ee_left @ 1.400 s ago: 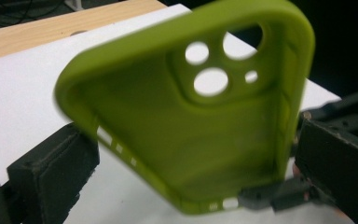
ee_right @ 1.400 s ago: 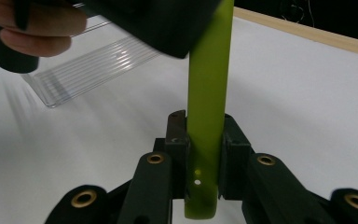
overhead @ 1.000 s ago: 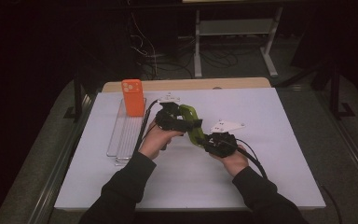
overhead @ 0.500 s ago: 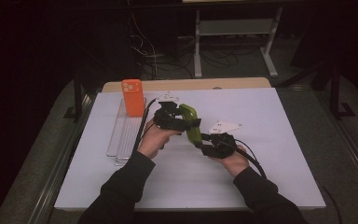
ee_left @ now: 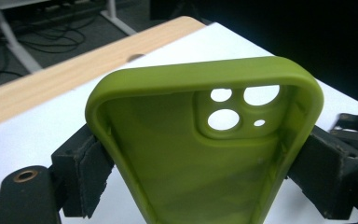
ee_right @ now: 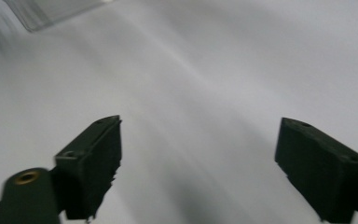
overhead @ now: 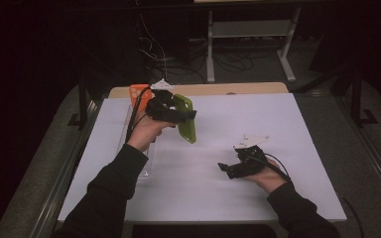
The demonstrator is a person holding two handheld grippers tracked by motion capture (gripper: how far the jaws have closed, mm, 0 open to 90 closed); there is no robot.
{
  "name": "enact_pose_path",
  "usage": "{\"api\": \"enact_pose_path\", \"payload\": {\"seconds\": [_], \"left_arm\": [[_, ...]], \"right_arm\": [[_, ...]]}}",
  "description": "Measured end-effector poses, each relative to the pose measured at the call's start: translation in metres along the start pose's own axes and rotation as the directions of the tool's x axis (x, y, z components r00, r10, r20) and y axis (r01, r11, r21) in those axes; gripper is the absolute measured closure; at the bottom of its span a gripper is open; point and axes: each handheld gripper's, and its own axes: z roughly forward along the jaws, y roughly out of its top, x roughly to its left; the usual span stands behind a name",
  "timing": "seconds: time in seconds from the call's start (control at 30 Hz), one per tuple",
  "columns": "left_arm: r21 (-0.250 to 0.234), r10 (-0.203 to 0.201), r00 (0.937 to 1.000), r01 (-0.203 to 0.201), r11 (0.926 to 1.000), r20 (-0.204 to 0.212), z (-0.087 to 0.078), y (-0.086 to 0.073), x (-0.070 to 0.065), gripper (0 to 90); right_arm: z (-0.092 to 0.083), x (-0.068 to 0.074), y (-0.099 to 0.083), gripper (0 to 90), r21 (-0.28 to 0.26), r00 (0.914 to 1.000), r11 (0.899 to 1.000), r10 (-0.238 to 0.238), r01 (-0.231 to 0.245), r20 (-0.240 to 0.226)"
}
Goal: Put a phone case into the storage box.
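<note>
Left gripper (overhead: 187, 119) is clamped on a green phone case (overhead: 187, 118), lifted above the white table (overhead: 287, 124) at left-centre in the high view, case hanging roughly upright and slightly tilted. From the left gripper view (ee_left: 205, 172) both black pads press the case's two long edges; the open inner side of the green phone case (ee_left: 200, 154) faces the camera, camera cutouts near its top right, white table showing through the holes. Left hand (overhead: 146, 134) wraps the gripper body, dark sleeve behind it, cable trailing down toward the table's left side.

Right gripper (overhead: 224, 168) sits low over the table at right-centre, well apart from the case, jaws pointing left. Right gripper view (ee_right: 198, 163) shows its jaws spread wide with nothing between them, bare white table underneath, picture motion-blurred. Right hand (overhead: 265, 173) holds it from behind; grey three-cornered plate on top.

Orange phone case (overhead: 139, 93) stands at the far left of the table, partly hidden behind the left gripper. Clear plastic tray (overhead: 146, 158) lies along the table's left part below the left forearm; a corner of the clear plastic tray (ee_right: 51, 11) shows top left in the right gripper view. Wooden strip (overhead: 238, 89) runs along the table's far edge, also seen in the left gripper view as wooden strip (ee_left: 51, 79). Dark floor with cables and a white frame beyond.
</note>
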Motion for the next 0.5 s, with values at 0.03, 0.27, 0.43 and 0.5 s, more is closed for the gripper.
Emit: {"api": "enact_pose_path", "payload": {"seconds": [0.03, 0.27, 0.43, 0.5], "left_arm": [[0.000, 0.001, 0.9999, -0.001, 1.0000, -0.012, -0.003, 0.002, 0.004, 14.3], [-0.029, -0.011, 0.9958, 0.009, 0.9995, -0.090, -0.027, 0.014, 0.028, 14.3], [-0.051, -0.034, 0.9863, 0.026, 0.9984, -0.162, -0.043, 0.020, 0.050, 14.3], [-0.059, -0.049, 0.9812, 0.038, 0.9975, -0.187, -0.048, 0.021, 0.059, 14.3]], "right_arm": [[-0.002, -0.002, -0.003, 11.0, 0.001, 1.0000, 1.000, -0.002, 0.002, 0.005], [-0.015, -0.007, -0.021, 0.2, 0.005, 0.9999, 1.000, 0.000, 0.000, -0.011], [-0.022, -0.006, -0.030, 0.0, 0.004, 0.9993, 0.999, 0.036, -0.036, -0.006], [-0.024, -0.006, -0.033, 0.0, 0.002, 0.9997, 1.000, 0.025, -0.025, 0.005]]}}
